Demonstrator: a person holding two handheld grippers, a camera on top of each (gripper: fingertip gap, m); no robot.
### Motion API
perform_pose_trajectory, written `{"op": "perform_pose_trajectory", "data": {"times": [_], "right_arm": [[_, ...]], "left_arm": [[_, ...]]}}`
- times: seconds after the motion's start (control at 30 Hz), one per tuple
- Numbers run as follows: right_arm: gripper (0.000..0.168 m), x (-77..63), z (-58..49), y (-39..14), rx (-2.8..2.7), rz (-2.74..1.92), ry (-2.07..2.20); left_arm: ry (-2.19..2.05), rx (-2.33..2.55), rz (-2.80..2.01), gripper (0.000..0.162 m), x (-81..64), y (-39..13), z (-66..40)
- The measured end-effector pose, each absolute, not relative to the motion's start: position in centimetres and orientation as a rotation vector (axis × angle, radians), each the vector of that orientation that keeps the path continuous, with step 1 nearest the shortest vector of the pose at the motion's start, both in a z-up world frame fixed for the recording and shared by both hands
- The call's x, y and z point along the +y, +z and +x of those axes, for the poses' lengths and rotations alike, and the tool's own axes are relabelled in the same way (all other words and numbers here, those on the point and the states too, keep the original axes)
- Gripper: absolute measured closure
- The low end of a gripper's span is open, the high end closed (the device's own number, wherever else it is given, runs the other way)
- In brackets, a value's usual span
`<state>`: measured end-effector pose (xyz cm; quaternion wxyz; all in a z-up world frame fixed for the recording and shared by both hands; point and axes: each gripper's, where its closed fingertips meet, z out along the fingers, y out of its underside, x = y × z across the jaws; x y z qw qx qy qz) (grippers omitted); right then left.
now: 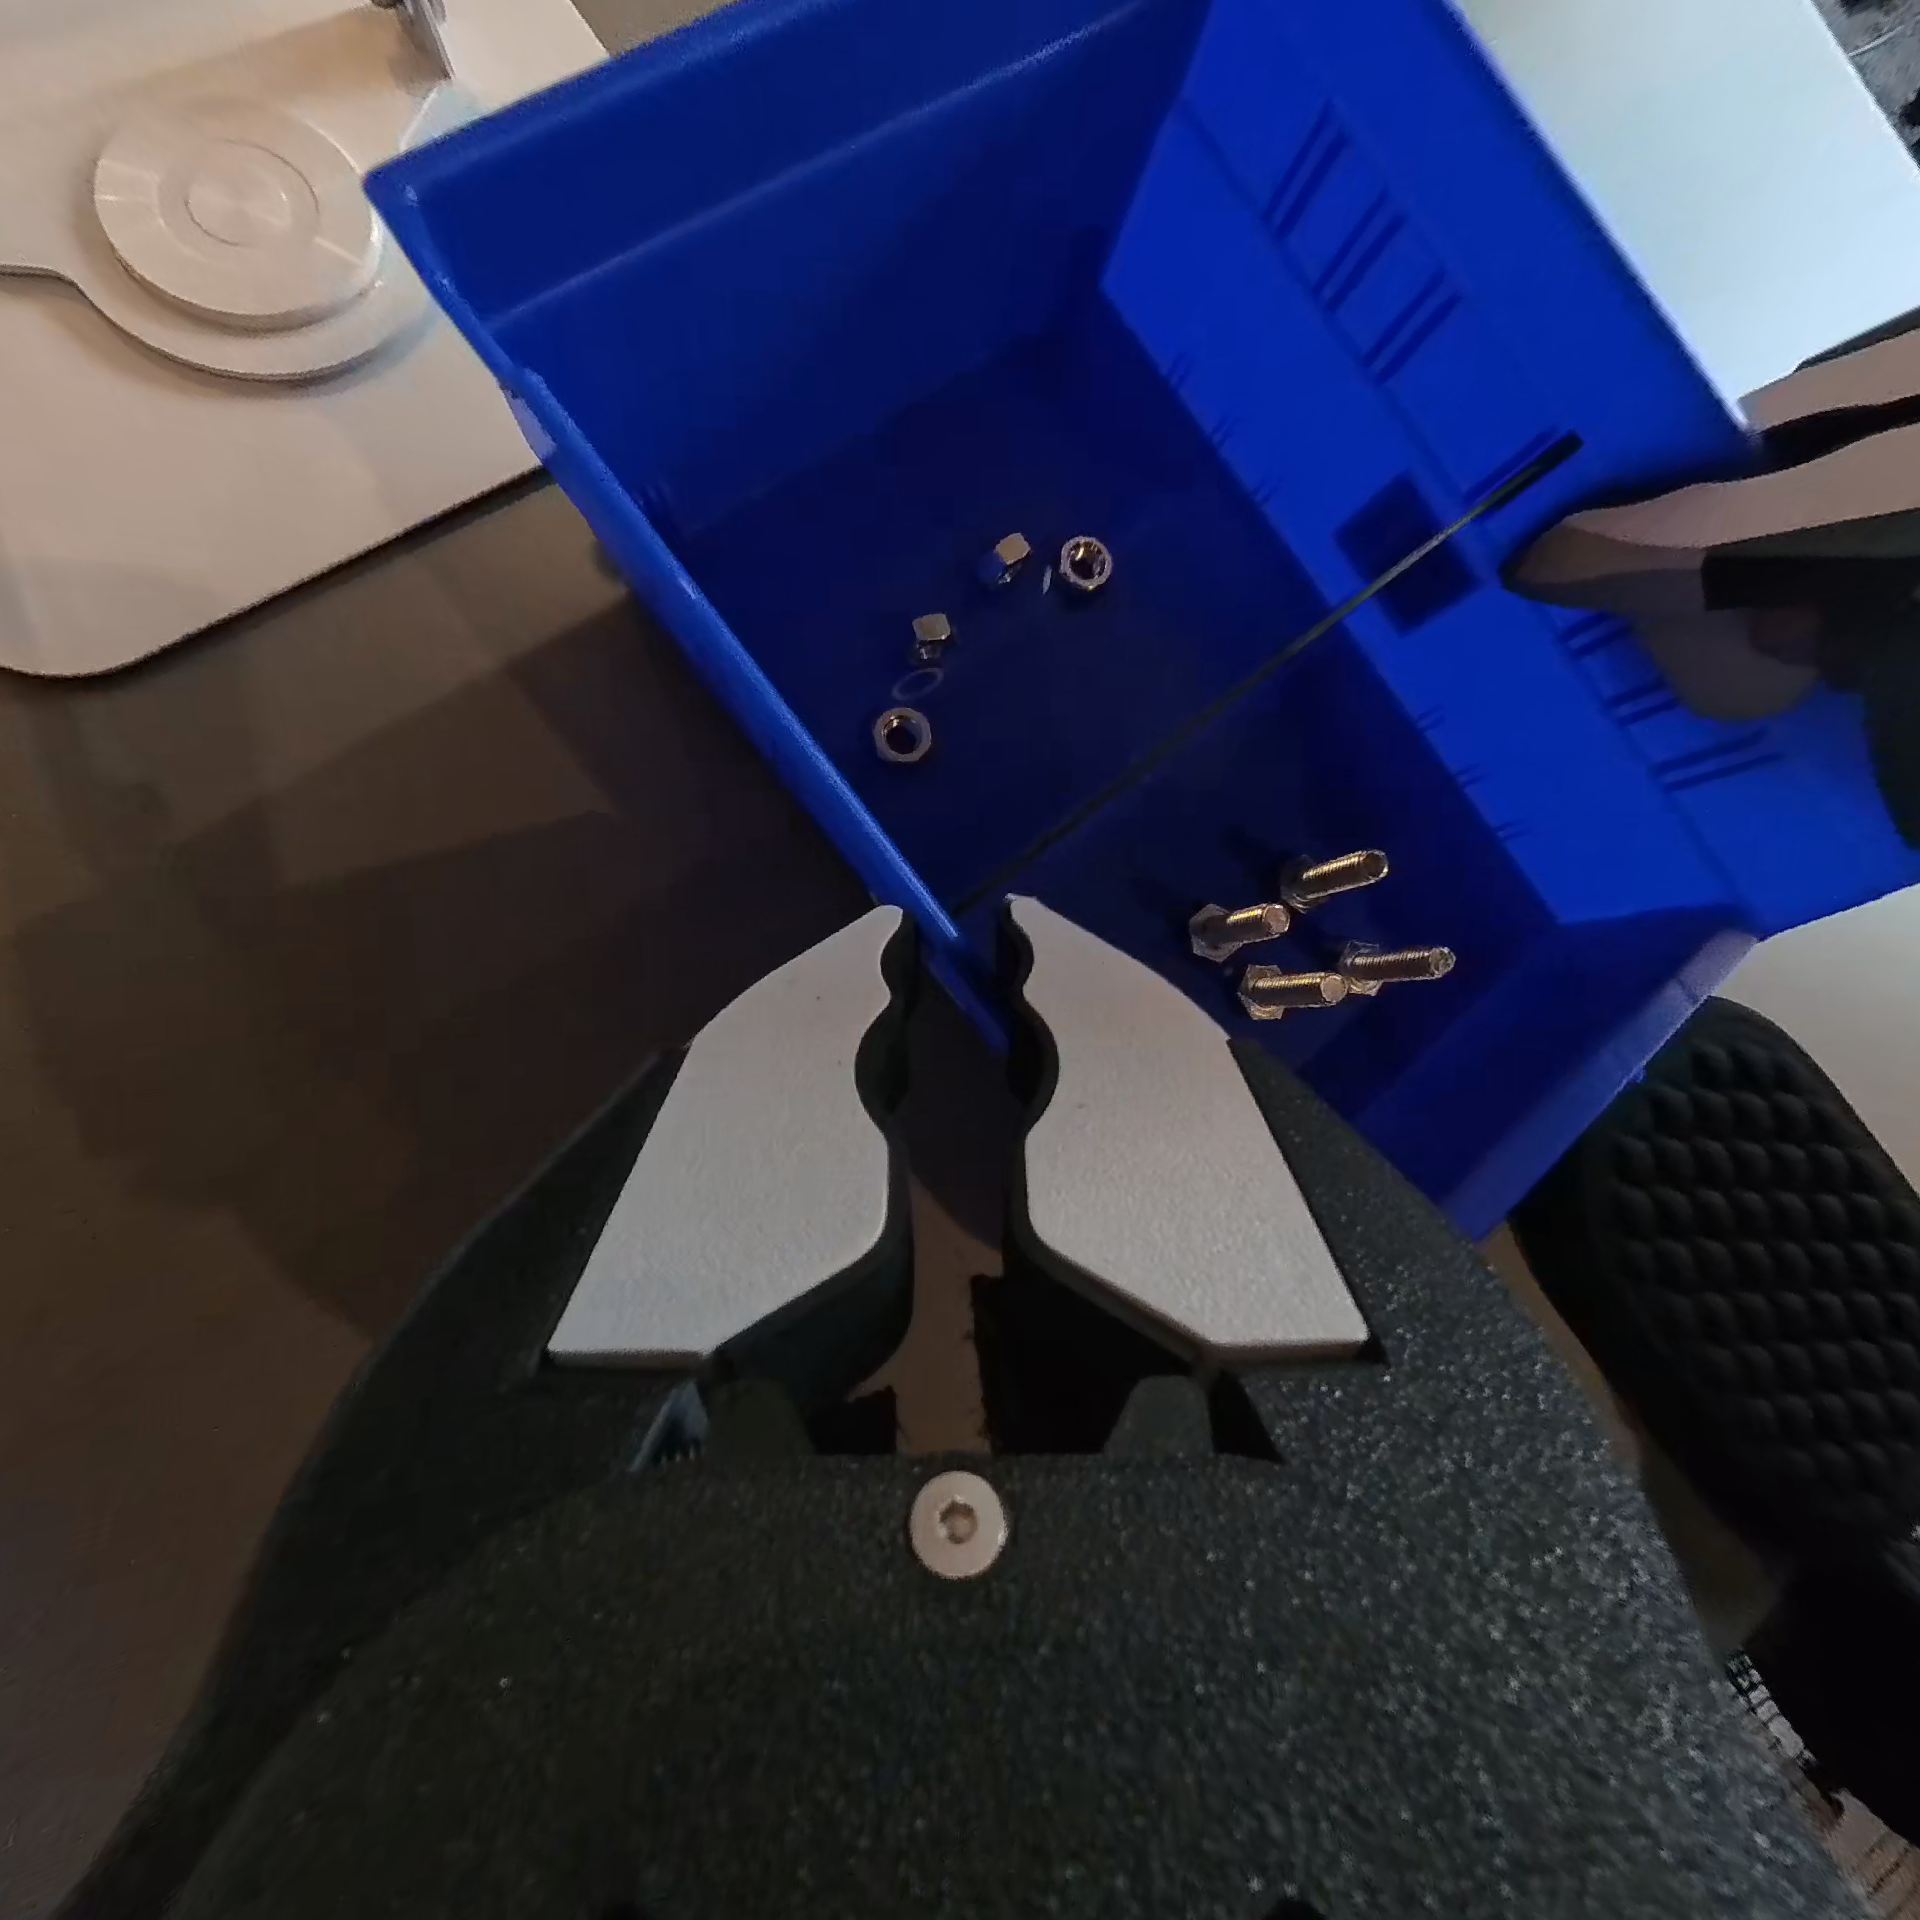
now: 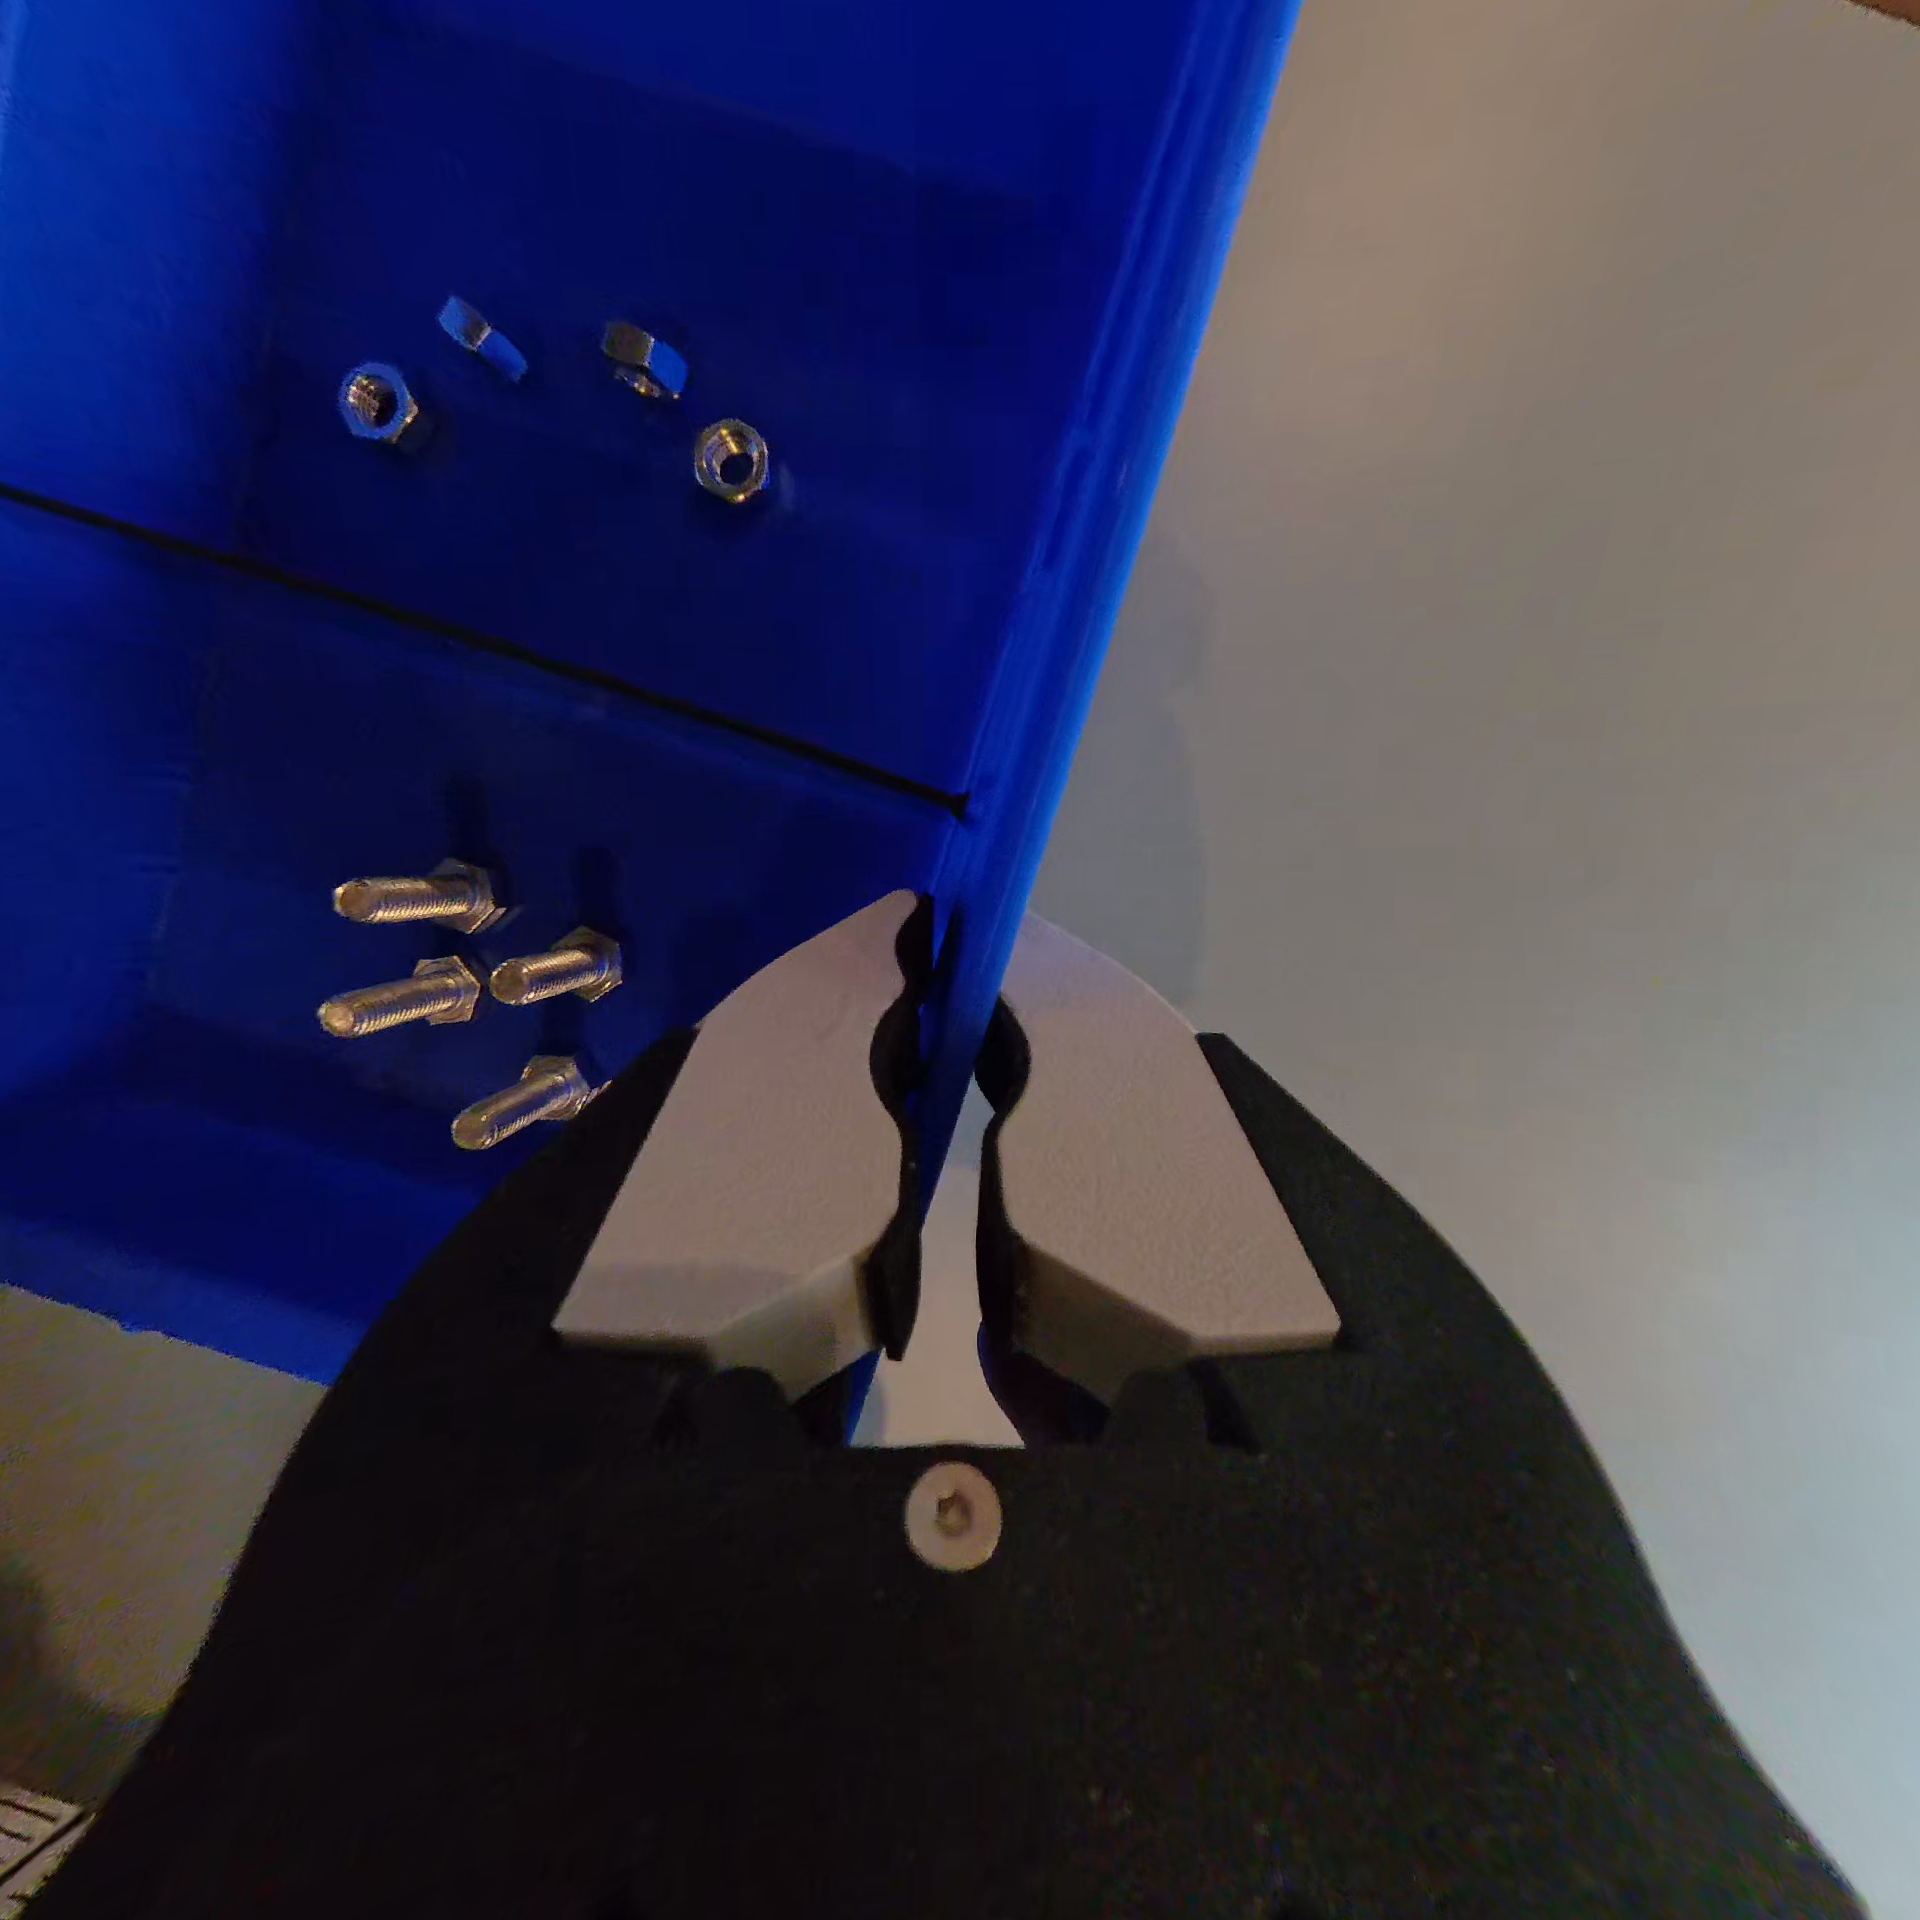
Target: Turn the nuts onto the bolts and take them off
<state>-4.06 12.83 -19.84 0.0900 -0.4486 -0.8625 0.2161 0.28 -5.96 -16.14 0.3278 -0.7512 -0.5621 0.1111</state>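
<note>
While both claws pinch opposite walls, the bin (image 1: 1039,343) hangs tilted.
Left gripper (image 1: 961,940) and right gripper (image 2: 940,935) are nearly closed on thin rims; nuts (image 1: 997,623) and bolts (image 1: 1314,935) lie apart across a divider (image 1: 1247,675).

Left gripper (image 1: 961,971): you are pinching its fingers on a thin wall.
Right gripper (image 2: 951,977): you are clamping likewise.

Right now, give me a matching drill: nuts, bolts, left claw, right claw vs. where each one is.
1 nuts
2 bolts
3 left claw
4 right claw

A clamped on one side wall of the blue bin
B compartment beyond the black divider
C clamped on the opposite side wall
D compartment nearer the claws

Pairs: 1-B, 2-D, 3-A, 4-C
</note>
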Motion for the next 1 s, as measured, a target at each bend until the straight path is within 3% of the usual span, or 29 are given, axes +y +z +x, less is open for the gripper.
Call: {"op": "perform_pose_trajectory", "data": {"times": [0.37, 0.5, 0.67, 0.83, 1.0], "right_arm": [[0.163, 12.9, -4.5, -20.0, -2.516, -1.362, 0.732], [0.145, 12.3, -4.6, -18.6, -2.441, -1.406, 0.92], [0.106, 12.7, -4.7, -14.6, -2.285, -1.366, 0.97], [0.077, 10.5, -4.2, -9.2, -2.116, -1.268, 1.049], [0.078, 2.7, -1.5, -5.1, -2.134, -1.149, 1.28]], "left_arm": [[0.276, -1.441, -1.903, 0.145, -5.8, -16.0, -0.1], [0.246, -1.417, -1.812, 0.124, -5.5, -15.2, 0.1], [0.386, -1.392, -1.843, 0.098, -7.3, -13.6, 0.7], [0.521, -1.384, -1.778, 0.097, -11.6, -9.3, 2.3], [0.704, -1.442, -1.752, 0.098, -19.8, -5.2, 5.2]]}}
